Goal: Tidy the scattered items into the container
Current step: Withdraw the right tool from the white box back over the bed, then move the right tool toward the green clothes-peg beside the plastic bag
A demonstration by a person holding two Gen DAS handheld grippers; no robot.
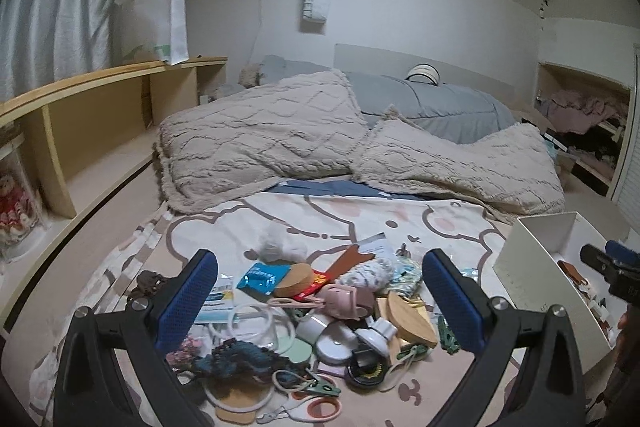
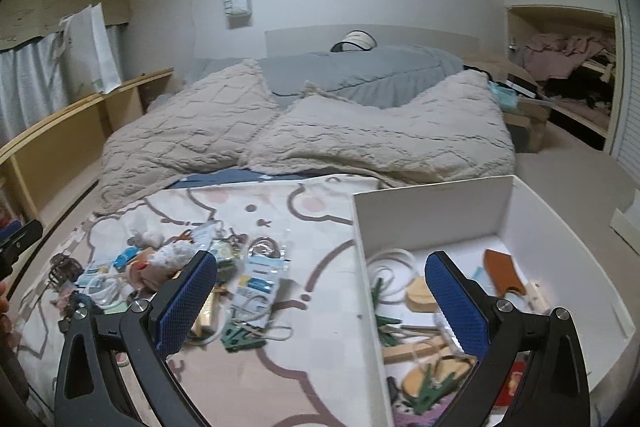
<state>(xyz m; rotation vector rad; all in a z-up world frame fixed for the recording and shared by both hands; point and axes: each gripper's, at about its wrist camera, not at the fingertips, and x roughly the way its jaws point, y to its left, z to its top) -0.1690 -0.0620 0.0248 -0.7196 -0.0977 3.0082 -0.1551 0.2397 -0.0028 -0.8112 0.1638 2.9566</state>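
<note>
A pile of small items point(image 1: 320, 319) lies on the cartoon-print sheet: a cork disc point(image 1: 294, 279), a blue packet point(image 1: 262, 277), a pink piece point(image 1: 340, 301), green clips, white rings, scissors point(image 1: 316, 407). My left gripper point(image 1: 320, 311) is open and empty over the pile. The white box point(image 2: 440, 203) stands to the right and holds clips, wooden pieces and a brown sheath point(image 2: 504, 273). My right gripper point(image 2: 320, 307) is open and empty, straddling the box's left wall. The pile also shows in the right wrist view point(image 2: 180, 287). The box shows in the left wrist view point(image 1: 532, 267).
Two beige textured pillows point(image 1: 260, 139) and a grey duvet point(image 1: 432, 103) lie beyond the sheet. A wooden shelf point(image 1: 80, 115) runs along the left. An open closet point(image 2: 568, 67) is at the far right. The other gripper's tip point(image 1: 612, 267) shows by the box.
</note>
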